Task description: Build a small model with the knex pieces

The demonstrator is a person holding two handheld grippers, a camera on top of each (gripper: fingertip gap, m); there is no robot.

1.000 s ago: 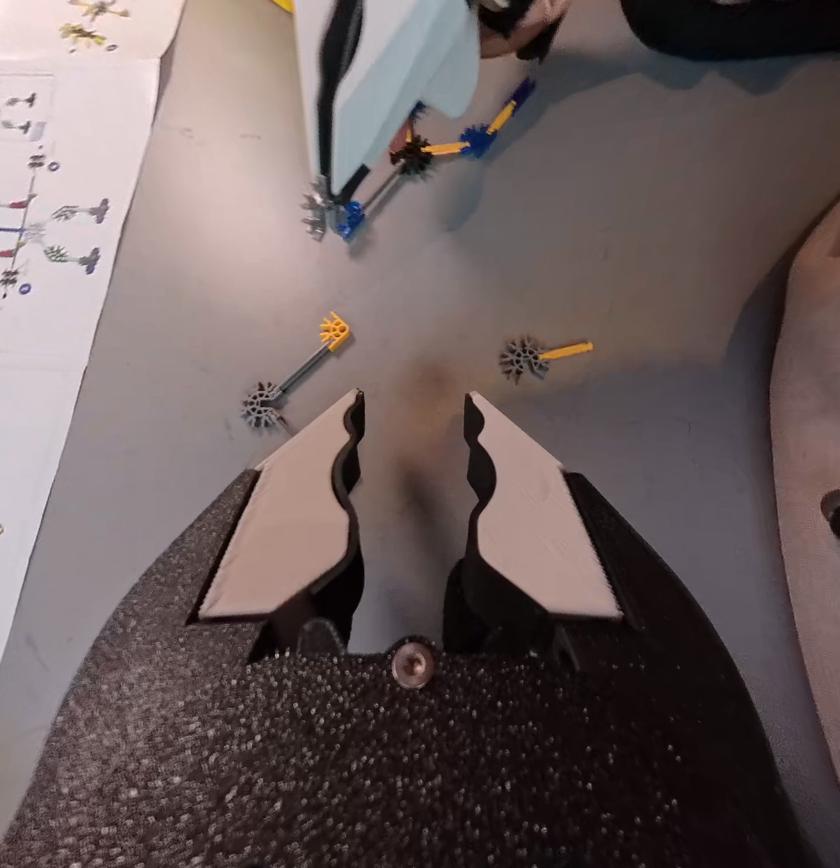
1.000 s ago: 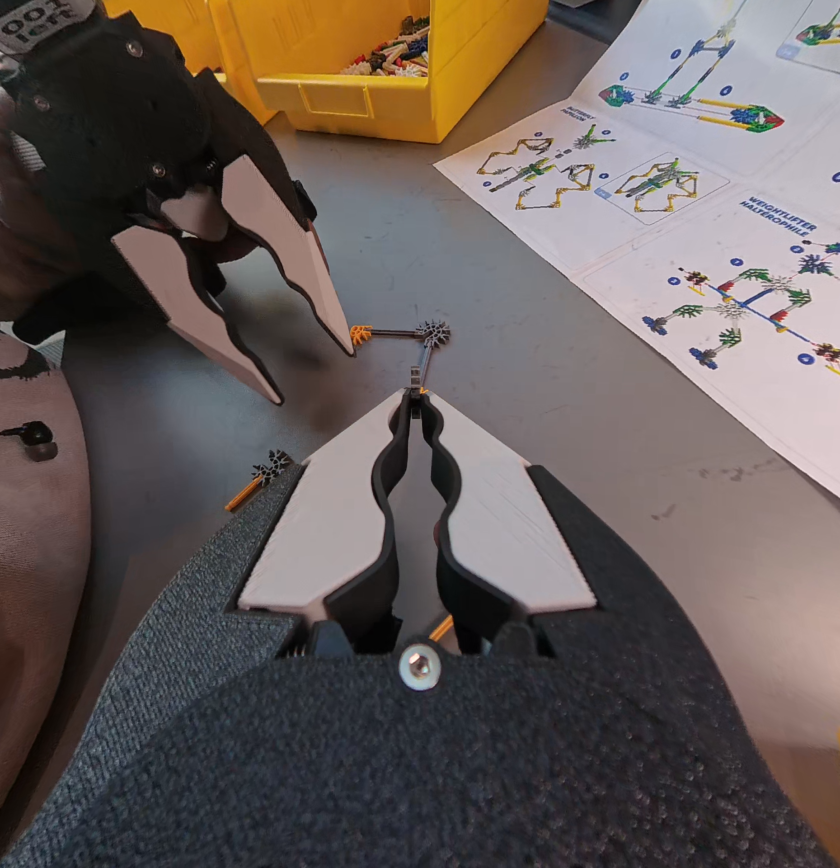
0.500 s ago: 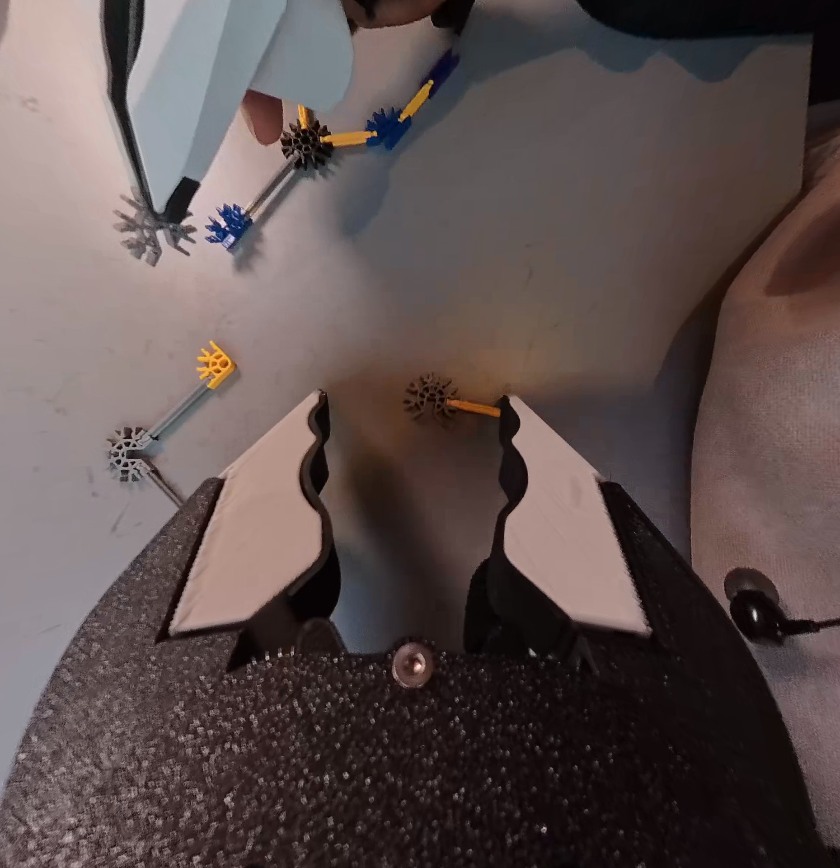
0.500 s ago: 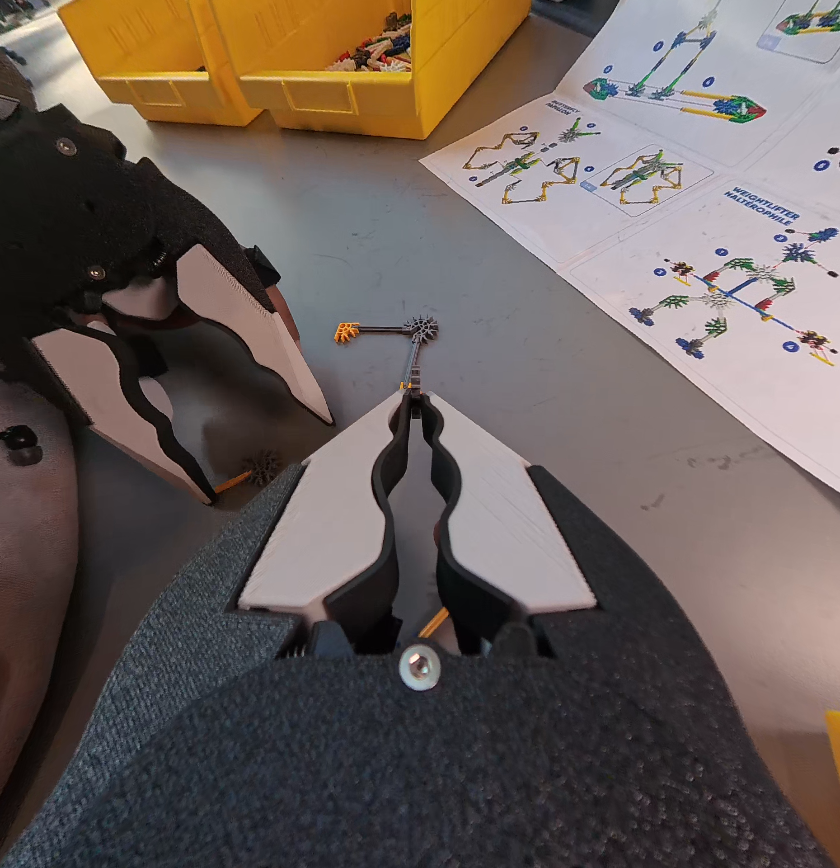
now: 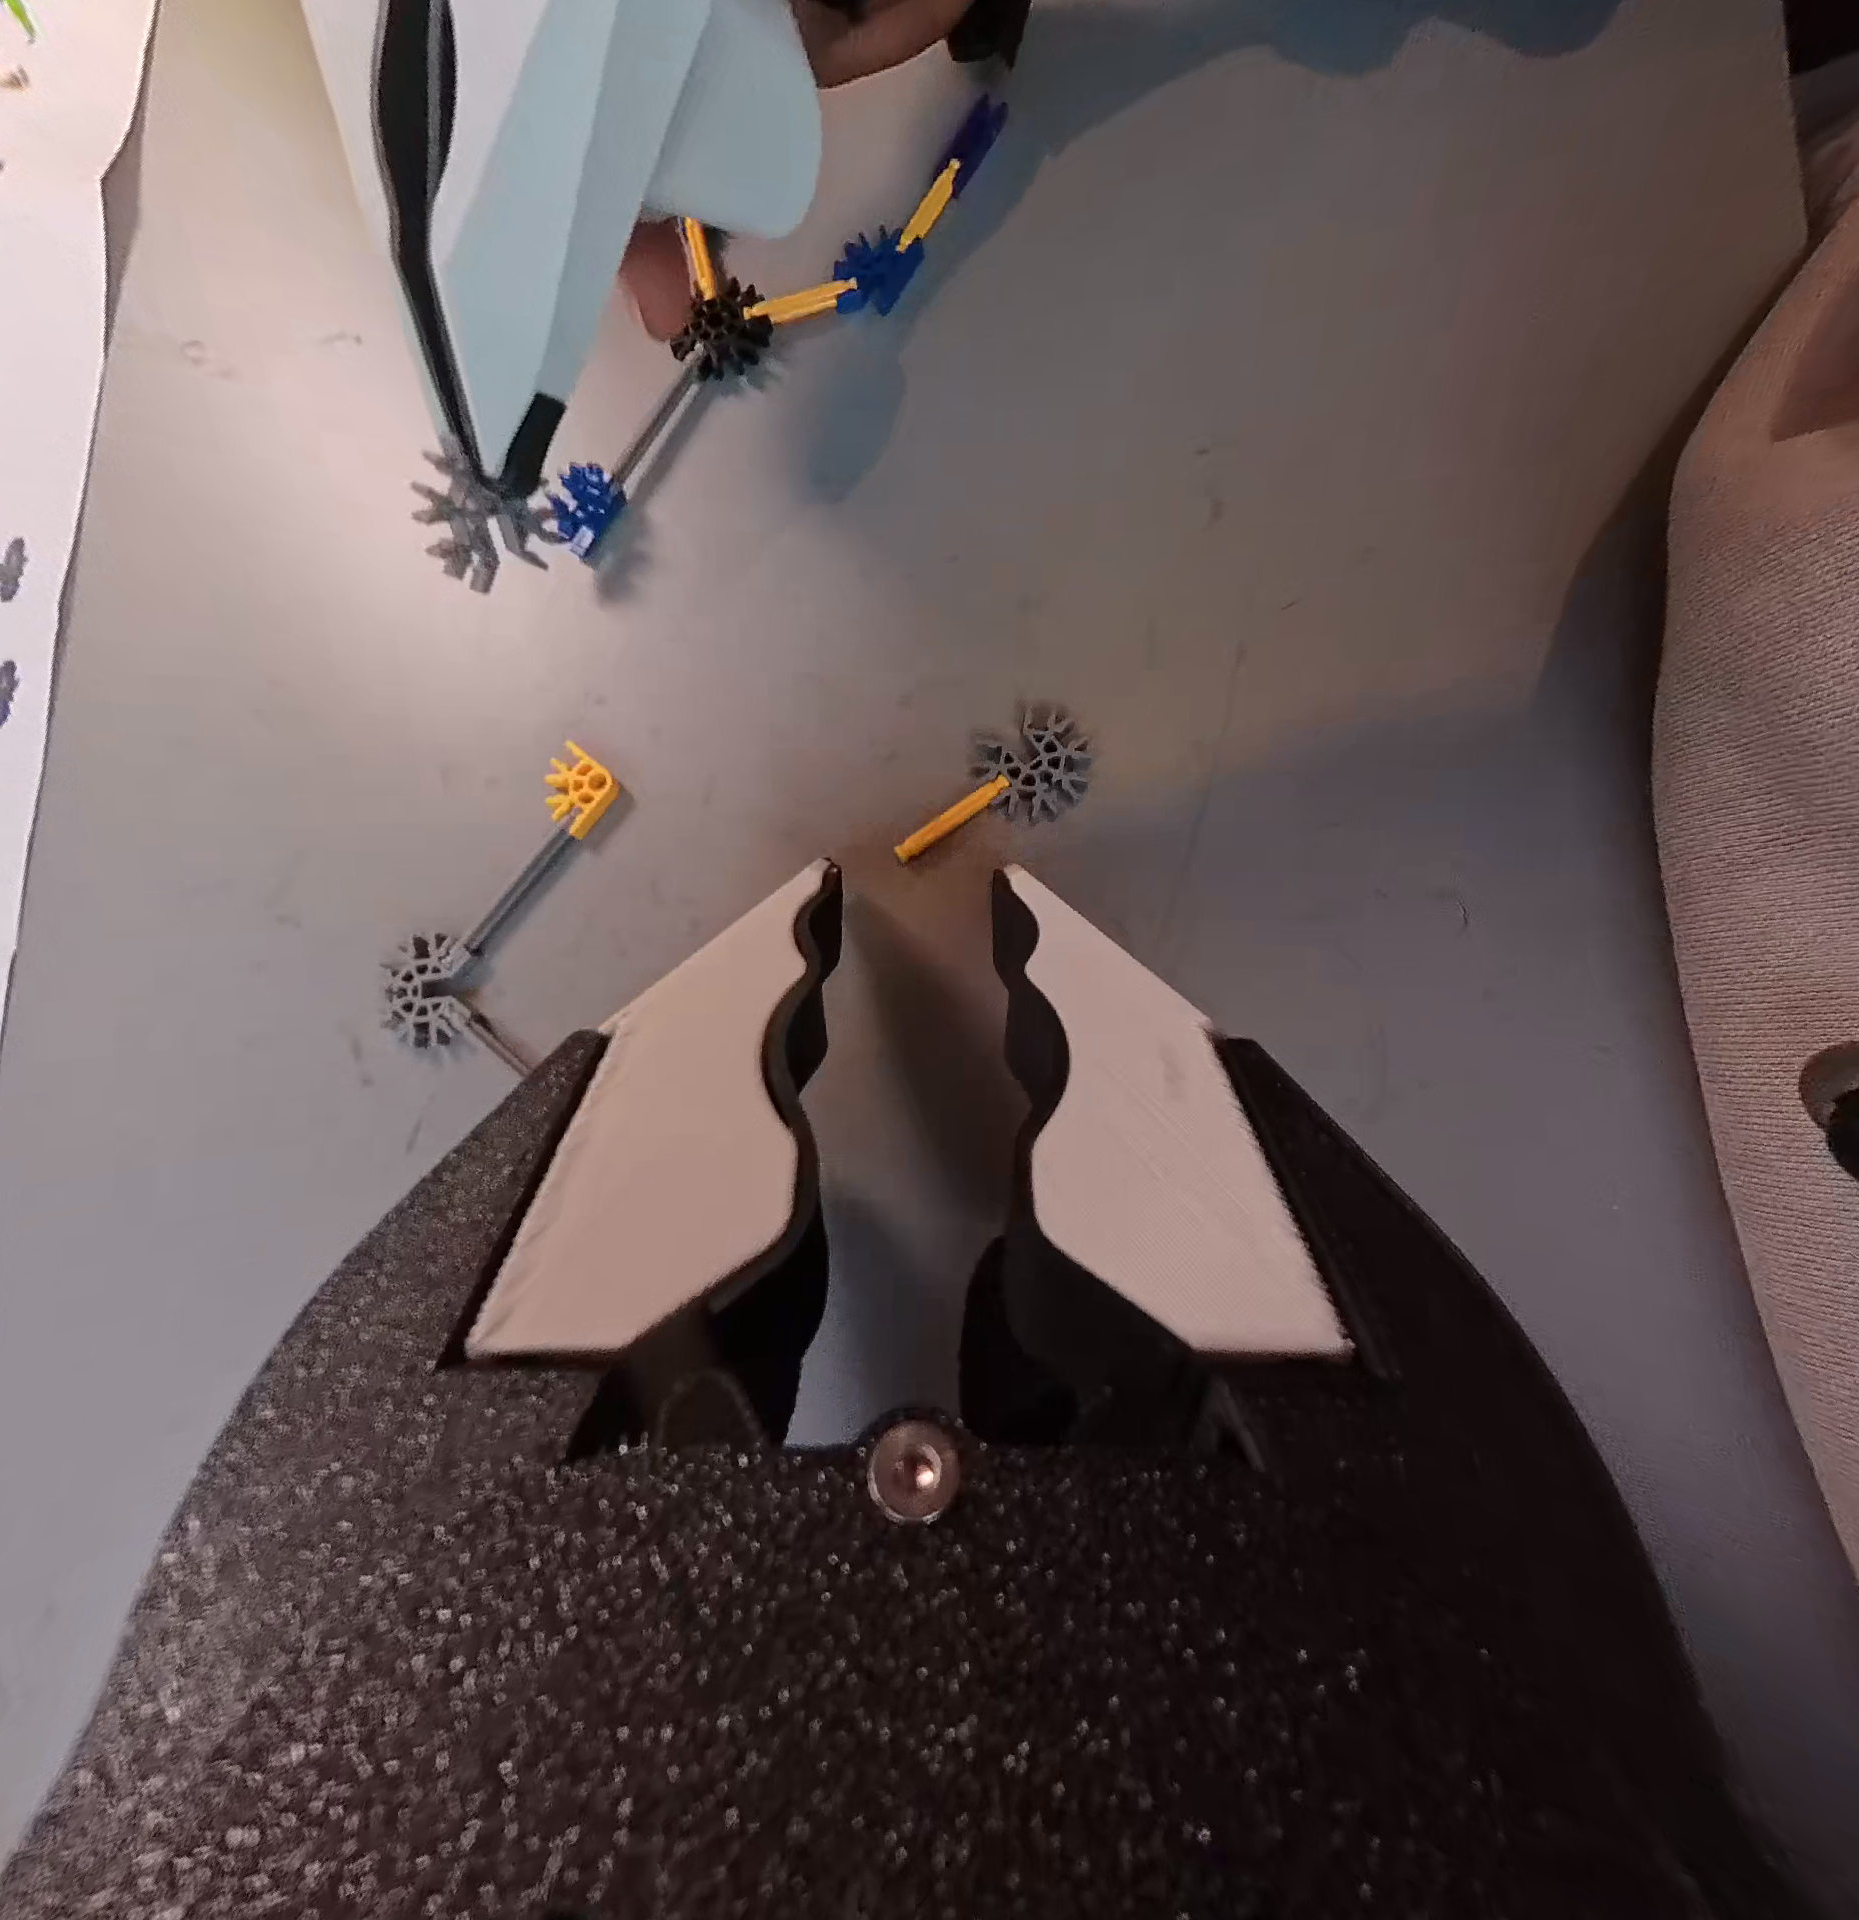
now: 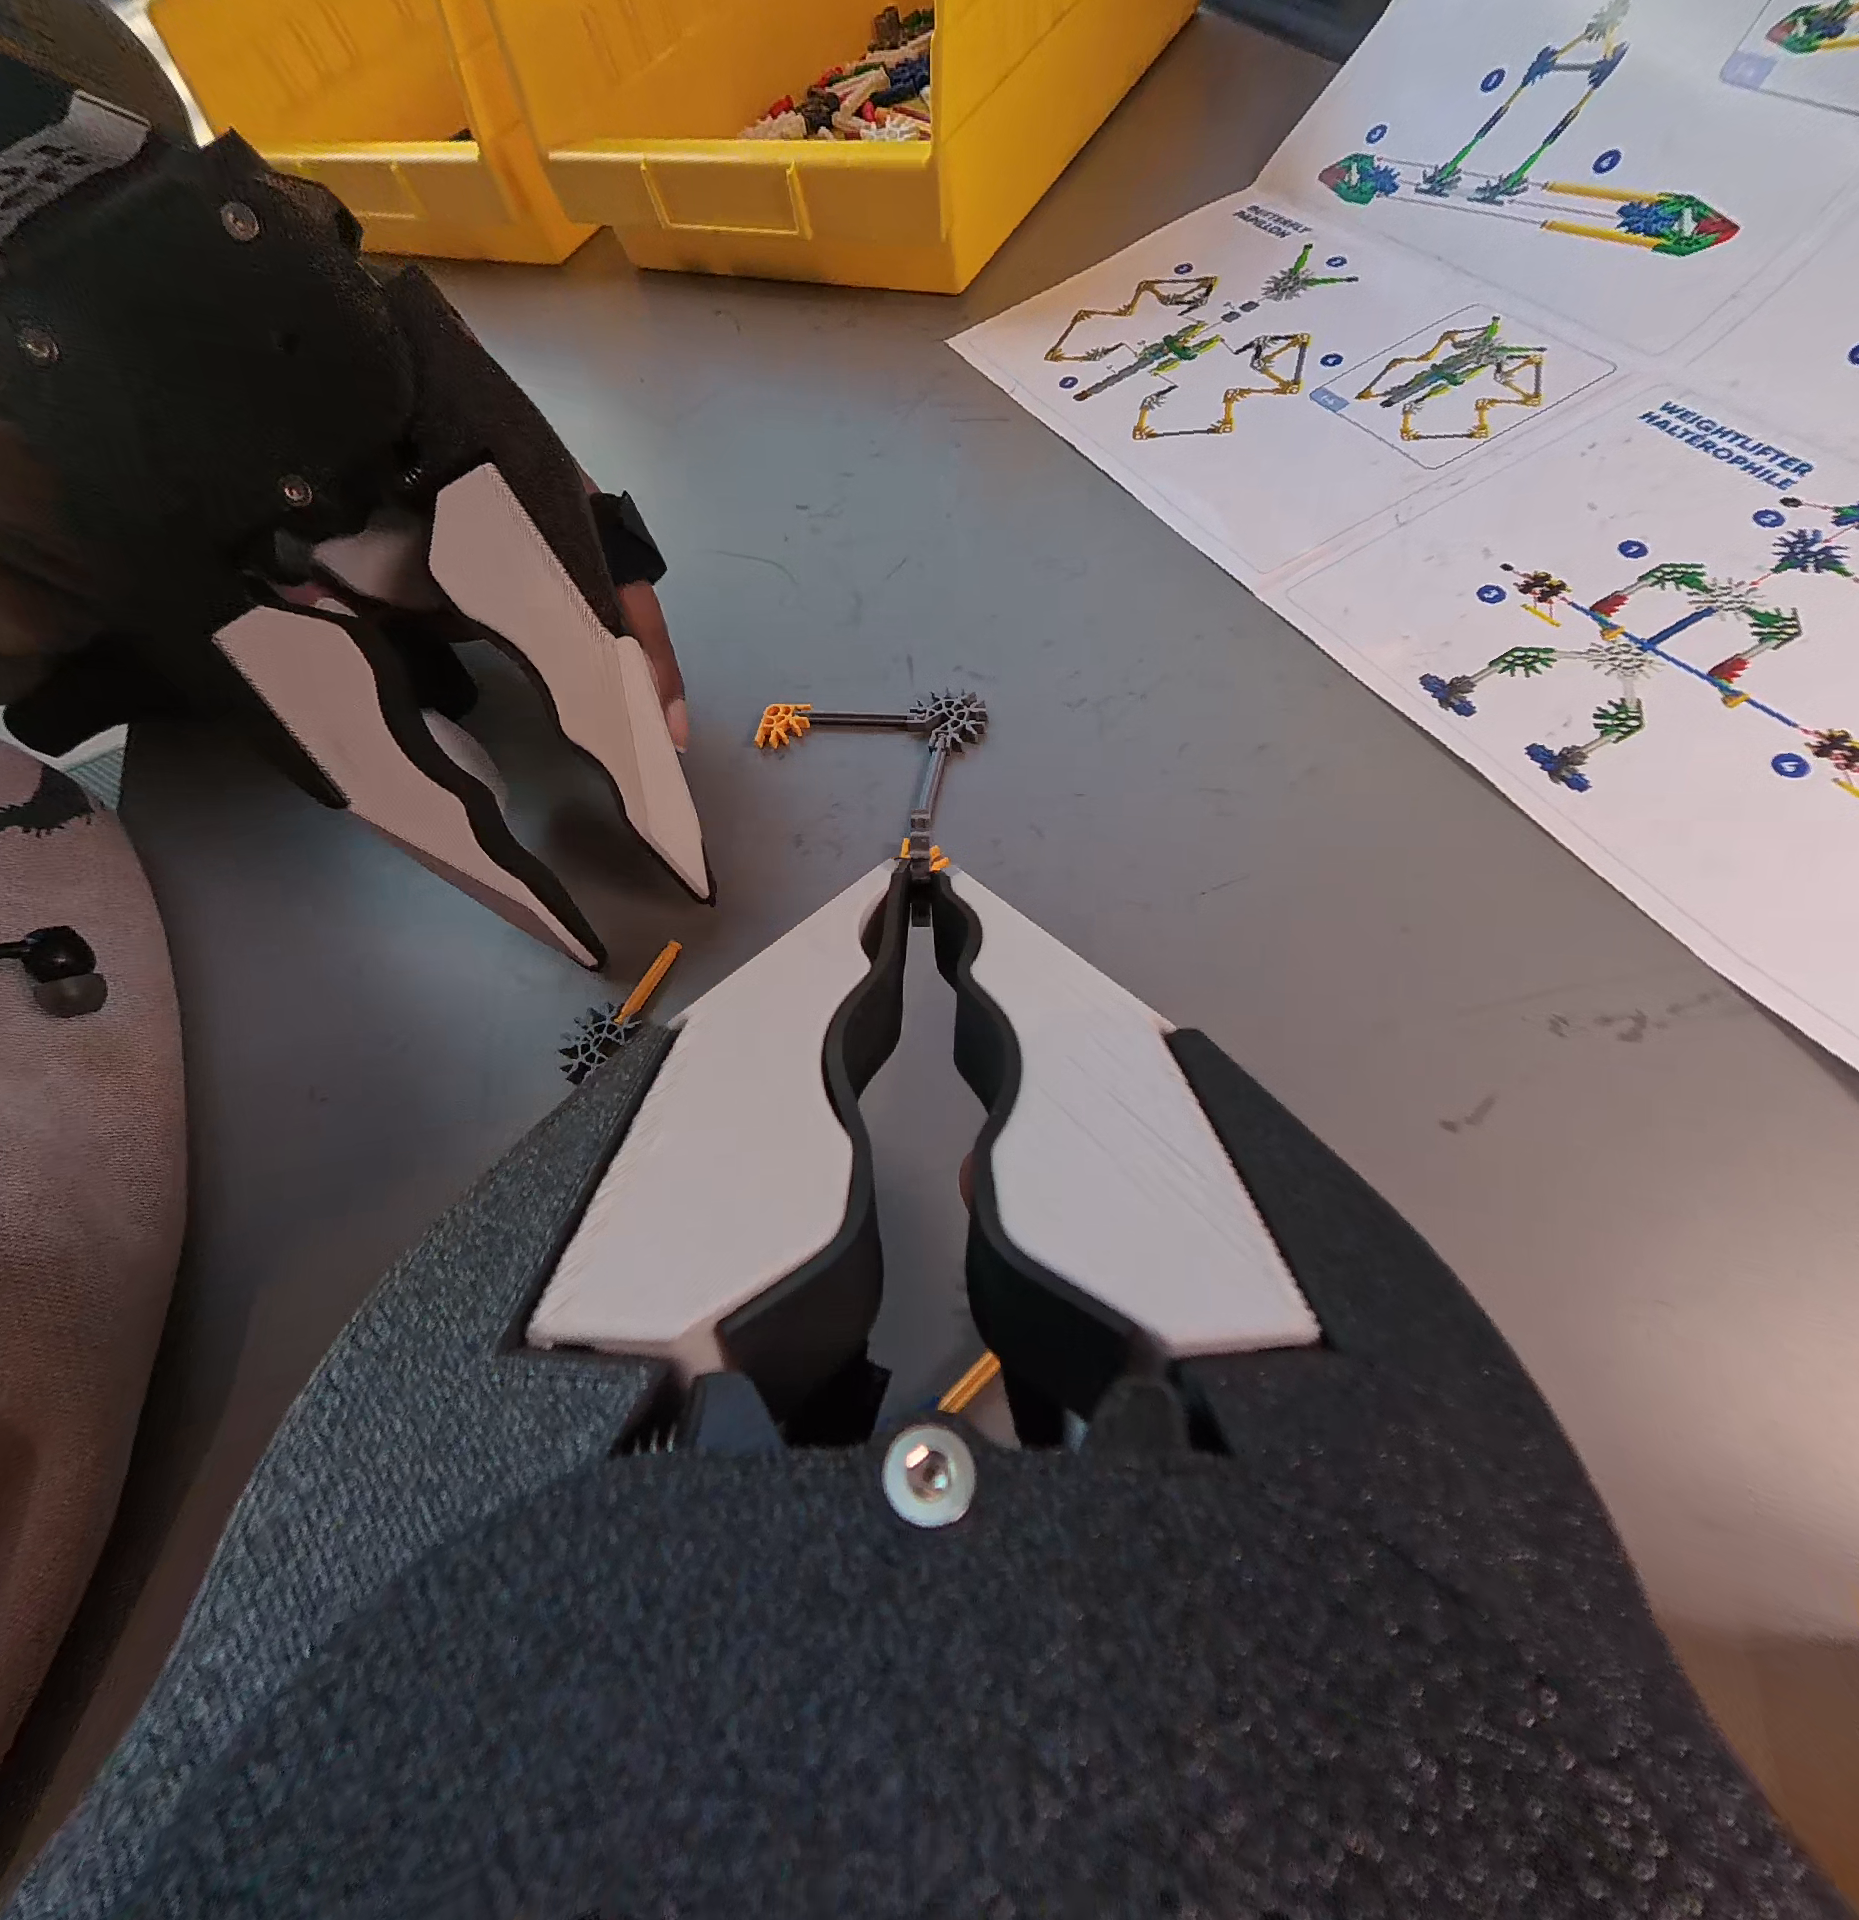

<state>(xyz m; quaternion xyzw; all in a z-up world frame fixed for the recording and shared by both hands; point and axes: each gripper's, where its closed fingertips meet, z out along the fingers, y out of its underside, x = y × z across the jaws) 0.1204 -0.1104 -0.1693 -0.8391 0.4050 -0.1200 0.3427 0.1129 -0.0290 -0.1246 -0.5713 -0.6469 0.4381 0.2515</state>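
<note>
**Currently on the bench: two grippers and loose construction-toy pieces**

Left gripper (image 5: 917, 871): jaws narrowly parted, holding nothing, tips low over the grey bench (image 5: 1320, 623). Nearest item is a short yellow rod (image 5: 951, 821) plugged into a grey snowflake connector (image 5: 1034, 764); the rod's free end lies just beyond the tips, not between them. In the right wrist view the same pair lies beside that gripper's body, partly hidden.

Right gripper (image 6: 917, 868): jaws closed at the tips on the end of a grey rod (image 6: 930, 784). A small yellow-and-grey piece sits at the grip, too small to identify. The rod runs to a grey snowflake connector (image 6: 949, 719), from which a second grey rod leads to a yellow fan connector (image 6: 783, 724). This assembly lies flat, mid-bench.

Seen from the left wrist view, the right gripper's tips also touch a pale grey snowflake (image 5: 463, 520) next to a blue connector (image 5: 587, 499). A grey rod joins that to a black connector (image 5: 719, 327), with yellow rods on to another blue connector (image 5: 875, 268).

Other items:
- Two yellow bins (image 6: 696, 208) at the bench's far edge, one holding mixed pieces.
- Printed instruction sheet (image 6: 1527, 468) along the right side of the bench.
- Beige fabric (image 6: 63, 1143) at the near left edge, with a black earbud (image 6: 57, 961) on it.
</note>
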